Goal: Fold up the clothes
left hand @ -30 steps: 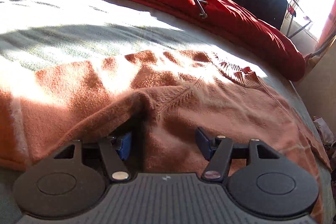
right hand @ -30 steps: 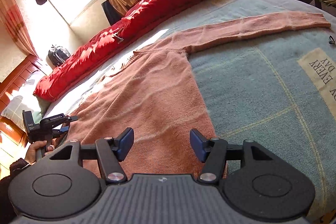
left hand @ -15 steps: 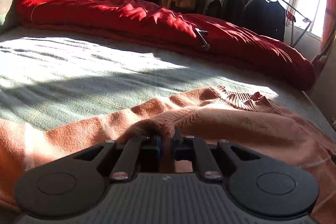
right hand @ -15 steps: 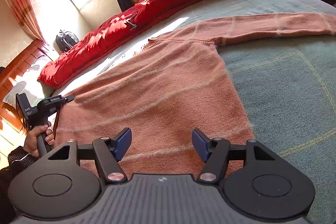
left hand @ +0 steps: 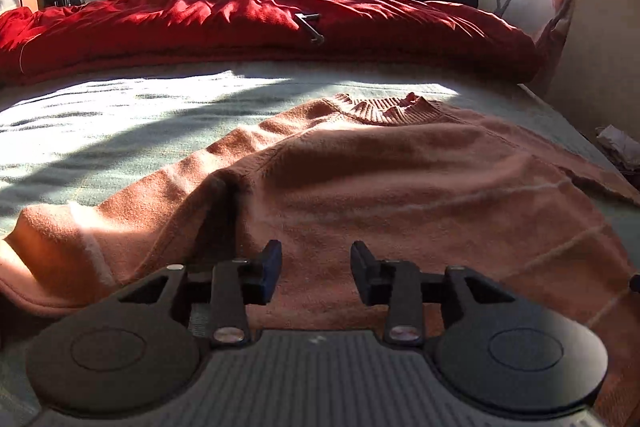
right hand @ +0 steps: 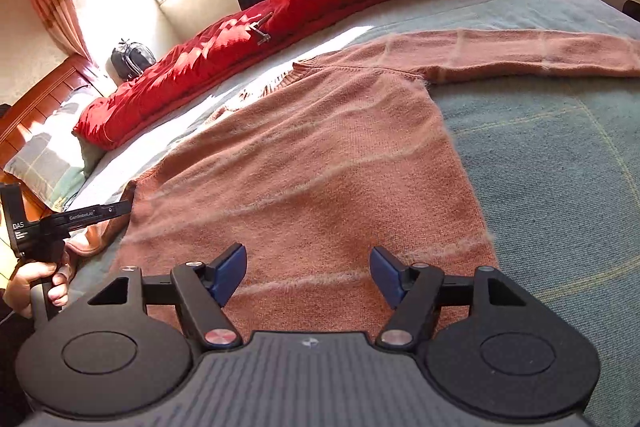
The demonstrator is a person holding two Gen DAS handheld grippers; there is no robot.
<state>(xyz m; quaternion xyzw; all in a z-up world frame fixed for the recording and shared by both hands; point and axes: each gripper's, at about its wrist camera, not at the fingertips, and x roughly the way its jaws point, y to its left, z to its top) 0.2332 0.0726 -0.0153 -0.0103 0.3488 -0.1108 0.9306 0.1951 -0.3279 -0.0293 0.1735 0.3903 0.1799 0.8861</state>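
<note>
L gripper (left hand: 314,269) has its jaws spread, nothing between them, low over the near-left part of the sweater (left hand: 400,187); R gripper (right hand: 306,273) likewise spread w/ nothing held, hovering over the hem end of the body. Sweater lies on the bed (right hand: 560,167), pink-orange knit w/ pale stripes, collar (left hand: 384,109) toward the red duvet (left hand: 260,19) at the far side. Body mostly flat; right sleeve (right hand: 520,53) stretched straight out across the blanket; left sleeve (left hand: 100,223) isn't flat, it's bunched and doubled w/ a deep crease where it meets the body. Can't tell if that sleeve is partway folded in or just rumpled, so the scene fits either. Risks from here, as a guess: fuzzy loose knit is thick and slippery, so a shallow pinch could take only the top layer and drag the front off the back, skewing the stripes. Grabbing the bunched left side as is prob. locks the crease into the fold. Pulling one side w/o the other pinning could slide the whole garment on the blanket. Long right sleeve may trail or twist if lifted from the shoulder only. Harsh sun and shadow on the left hide edges, so a misjudged grab there is likely.
</note>
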